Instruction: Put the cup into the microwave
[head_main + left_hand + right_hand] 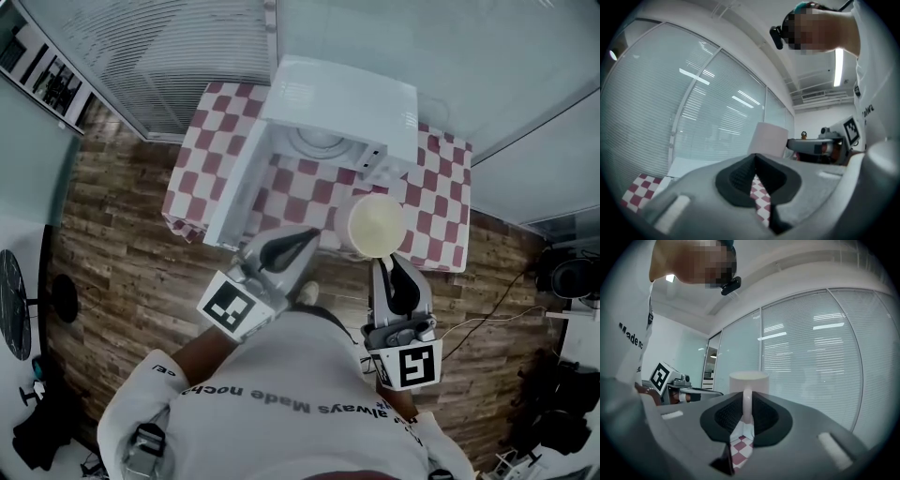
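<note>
Cup (373,225) — smooth, cylindrical (creamy white)

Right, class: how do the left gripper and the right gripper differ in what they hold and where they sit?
The right gripper is shut on the cup's handle; the left gripper is shut on nothing. The left gripper lies by the microwave's open door; the right gripper is off to its right. Both carry marker cubes.

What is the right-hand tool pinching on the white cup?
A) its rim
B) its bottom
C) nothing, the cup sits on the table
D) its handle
D: in the right gripper view, the right gripper has its jaws shut on the handle of the cup.
</note>
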